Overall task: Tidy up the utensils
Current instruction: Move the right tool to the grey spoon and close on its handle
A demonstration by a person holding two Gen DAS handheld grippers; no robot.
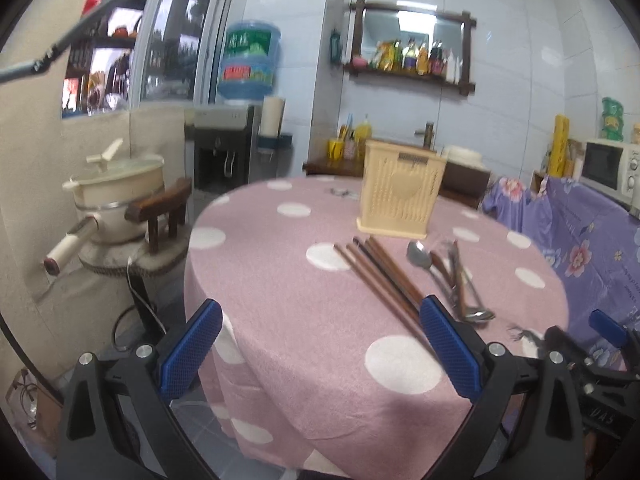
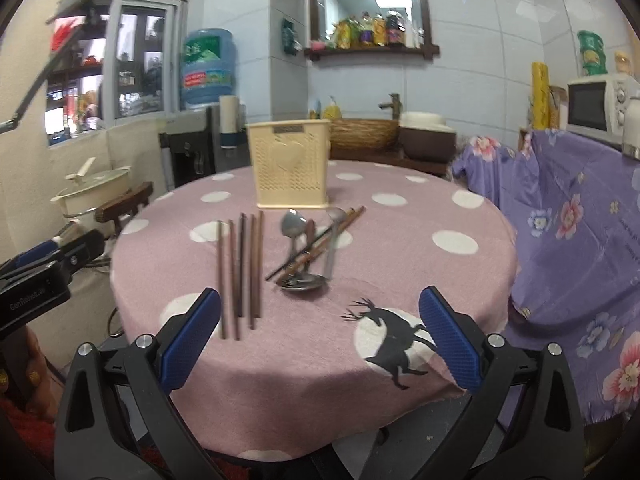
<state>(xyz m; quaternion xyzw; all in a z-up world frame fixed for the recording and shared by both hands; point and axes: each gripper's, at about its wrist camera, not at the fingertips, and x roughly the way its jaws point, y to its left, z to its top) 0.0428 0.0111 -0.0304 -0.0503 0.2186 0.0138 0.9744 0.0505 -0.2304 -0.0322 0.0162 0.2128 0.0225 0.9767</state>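
Observation:
A cream slotted utensil holder (image 2: 289,164) (image 1: 400,195) stands upright at the back of the round pink table (image 2: 400,272). Several brown chopsticks (image 2: 240,268) (image 1: 380,276) lie side by side in front of it. To their right is a heap of metal spoons and more chopsticks (image 2: 308,248) (image 1: 452,276). My right gripper (image 2: 320,340) hovers open over the table's near edge, nothing between its fingers. My left gripper (image 1: 320,348) is open too, at the table's left front, short of the chopsticks. The right gripper's blue tip (image 1: 608,326) shows in the left wrist view.
A cream pot (image 1: 120,192) sits on a stand left of the table, next to a dark wooden chair back (image 1: 160,204). A purple flowered cloth (image 2: 580,240) covers furniture on the right, with a microwave (image 2: 600,104) on top. A water dispenser (image 2: 204,76) stands behind.

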